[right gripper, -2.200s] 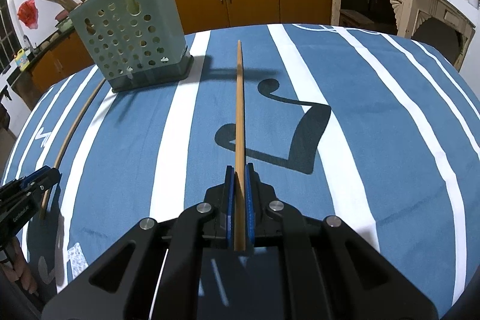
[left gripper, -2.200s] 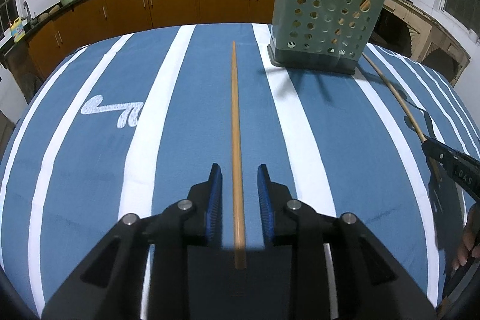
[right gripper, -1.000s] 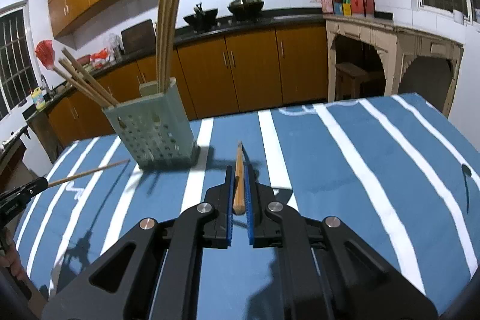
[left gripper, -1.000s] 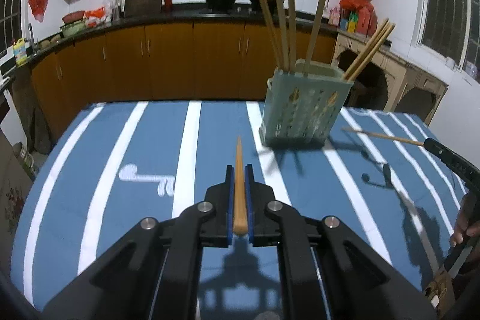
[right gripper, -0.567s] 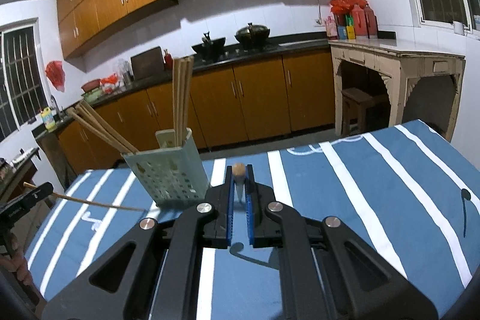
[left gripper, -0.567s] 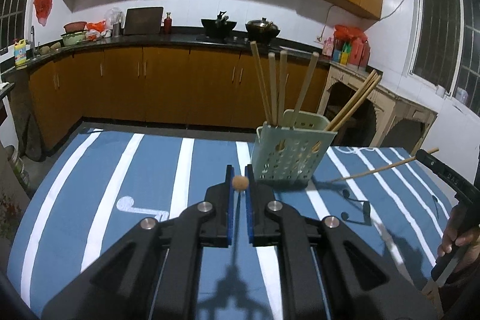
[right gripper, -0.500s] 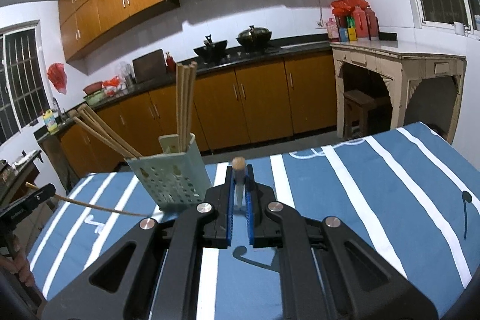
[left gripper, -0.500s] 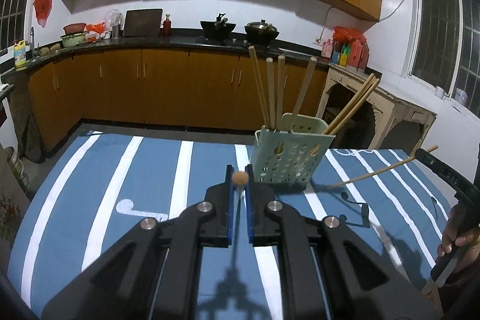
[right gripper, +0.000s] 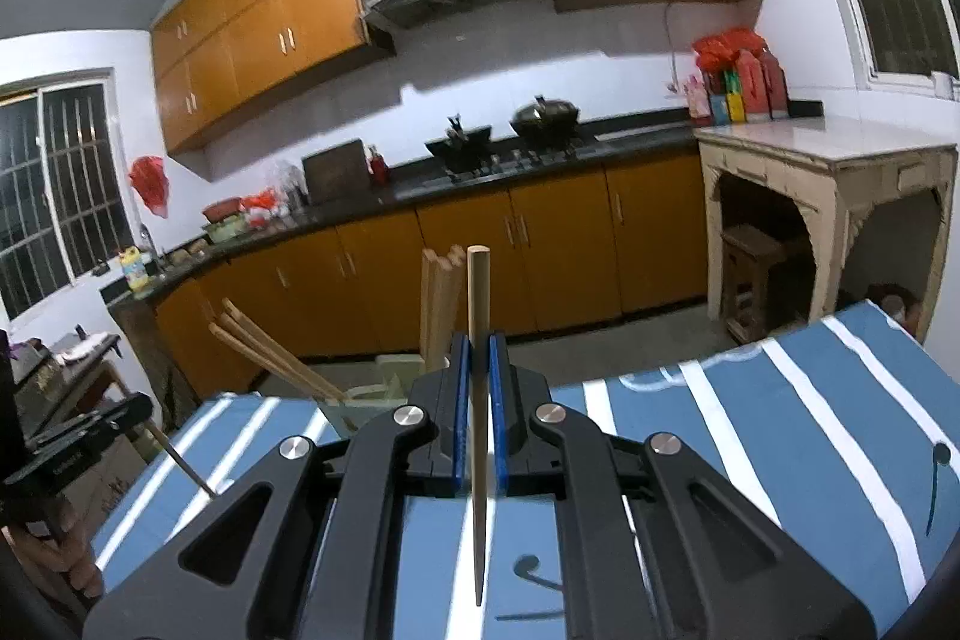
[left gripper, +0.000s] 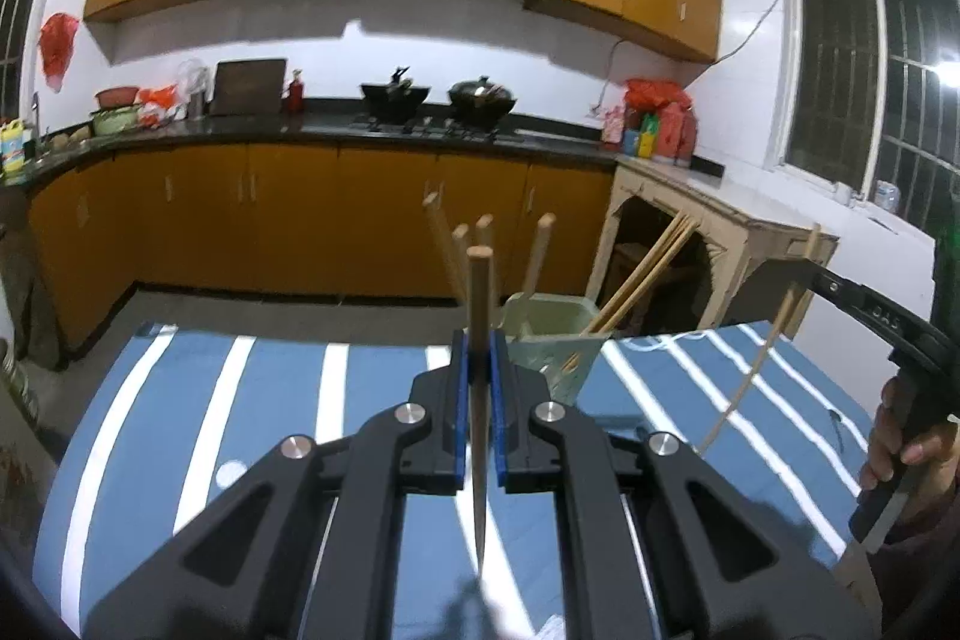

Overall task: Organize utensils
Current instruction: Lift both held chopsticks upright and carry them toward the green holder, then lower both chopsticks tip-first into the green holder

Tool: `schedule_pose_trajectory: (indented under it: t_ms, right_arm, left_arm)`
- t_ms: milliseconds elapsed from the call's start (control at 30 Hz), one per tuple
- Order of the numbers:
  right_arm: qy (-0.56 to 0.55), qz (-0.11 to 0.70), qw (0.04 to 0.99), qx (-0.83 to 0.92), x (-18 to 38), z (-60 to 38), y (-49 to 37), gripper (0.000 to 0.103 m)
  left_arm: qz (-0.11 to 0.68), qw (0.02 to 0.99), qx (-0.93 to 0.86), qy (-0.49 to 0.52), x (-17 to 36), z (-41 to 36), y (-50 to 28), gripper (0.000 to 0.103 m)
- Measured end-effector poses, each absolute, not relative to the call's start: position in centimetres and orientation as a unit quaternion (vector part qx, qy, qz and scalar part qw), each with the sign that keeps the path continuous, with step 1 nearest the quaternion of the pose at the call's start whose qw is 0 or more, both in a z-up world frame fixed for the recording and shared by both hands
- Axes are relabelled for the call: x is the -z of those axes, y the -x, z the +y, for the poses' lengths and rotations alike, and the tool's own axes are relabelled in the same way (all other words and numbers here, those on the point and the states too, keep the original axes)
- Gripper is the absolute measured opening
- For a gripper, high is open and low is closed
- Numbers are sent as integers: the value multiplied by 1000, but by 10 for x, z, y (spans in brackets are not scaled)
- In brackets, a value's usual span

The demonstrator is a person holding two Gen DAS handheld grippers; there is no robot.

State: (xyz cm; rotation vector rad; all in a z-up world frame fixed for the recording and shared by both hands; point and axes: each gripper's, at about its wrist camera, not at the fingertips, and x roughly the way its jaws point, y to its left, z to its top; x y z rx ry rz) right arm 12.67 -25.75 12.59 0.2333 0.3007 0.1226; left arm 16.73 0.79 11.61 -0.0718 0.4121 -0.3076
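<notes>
My left gripper (left gripper: pixel 479 346) is shut on a wooden chopstick (left gripper: pixel 479 304), held upright well above the table. My right gripper (right gripper: pixel 479 347) is shut on another wooden chopstick (right gripper: pixel 478 316), also upright. The pale green perforated utensil holder (left gripper: pixel 552 340) stands on the striped blue cloth just beyond the left gripper, with several chopsticks (left gripper: pixel 642 280) in it. In the right wrist view the holder (right gripper: pixel 372 400) sits left of the jaws, partly hidden. The right gripper with its chopstick (left gripper: pixel 756 358) shows at the right of the left wrist view.
The table is covered by a blue cloth with white stripes (left gripper: pixel 240 400). Orange kitchen cabinets (left gripper: pixel 300 214) and a dark counter with woks (left gripper: pixel 438 96) run behind it. A beige side table (right gripper: pixel 828 196) stands to the right. The other hand (right gripper: pixel 60 460) is at the far left.
Both grippers have lifted their chopsticks from lying flat on the table and tilted them upright. Both have risen well above the table and the holder now sits lower in view.
</notes>
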Motion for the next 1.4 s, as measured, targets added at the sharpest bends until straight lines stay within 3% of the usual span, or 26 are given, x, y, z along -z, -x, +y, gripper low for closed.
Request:
schedule_pose_trajectory:
  t_ms: [433, 767, 967, 1400]
  right_arm:
    - [-112, 60, 987, -98, -189, -233, -145, 8]
    - [-110, 18, 991, -73, -201, -216, -174, 8]
    - [-102, 11, 993, -65, -188, -205, -188, 8]
    - [-101, 52, 992, -53, -151, -196, -220, 8]
  left_arm:
    - [120, 974, 184, 63, -184, -34, -193, 8]
    - [48, 986, 133, 87, -218, -48, -224, 8]
    - [22, 993, 94, 75, -214, -52, -235, 8]
    - [68, 990, 85, 89, -177, -43, -274, 8]
